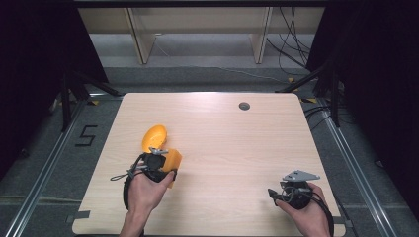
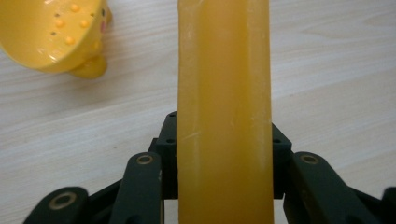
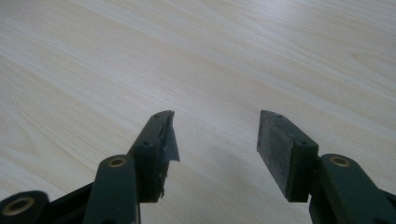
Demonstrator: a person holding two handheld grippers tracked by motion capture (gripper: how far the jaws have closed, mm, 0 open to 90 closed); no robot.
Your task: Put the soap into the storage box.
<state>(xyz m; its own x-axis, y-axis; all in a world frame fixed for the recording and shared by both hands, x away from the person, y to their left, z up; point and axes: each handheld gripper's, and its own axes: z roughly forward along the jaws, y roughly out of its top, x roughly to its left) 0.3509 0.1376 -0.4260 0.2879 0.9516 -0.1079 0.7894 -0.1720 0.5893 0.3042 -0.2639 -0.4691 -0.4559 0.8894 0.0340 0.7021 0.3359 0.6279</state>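
My left gripper (image 2: 224,186) is black, with brass-coloured rivets, and it clamps a plain amber-yellow slab (image 2: 224,116). At ten o'clock from it lies a yellow bowl (image 2: 51,32) dotted with orange spots. The table (image 1: 237,143) is pale wood-grain.

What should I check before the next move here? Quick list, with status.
1. Left gripper grip on the orange block: ok, the jaws close on both its sides.
2. Block seated straight between the jaws: ok in the left gripper view; how deep it sits, cannot tell.
3. Yellow bowl apart from the block: ok, it lies tilted on the table just beyond the left gripper, with a gap showing.
4. Right gripper: ok, open and holding nothing, bare wood ahead of it.
5. Left pad of the right gripper: not ok, its edge looks torn.
6. Block off the table: cannot tell.
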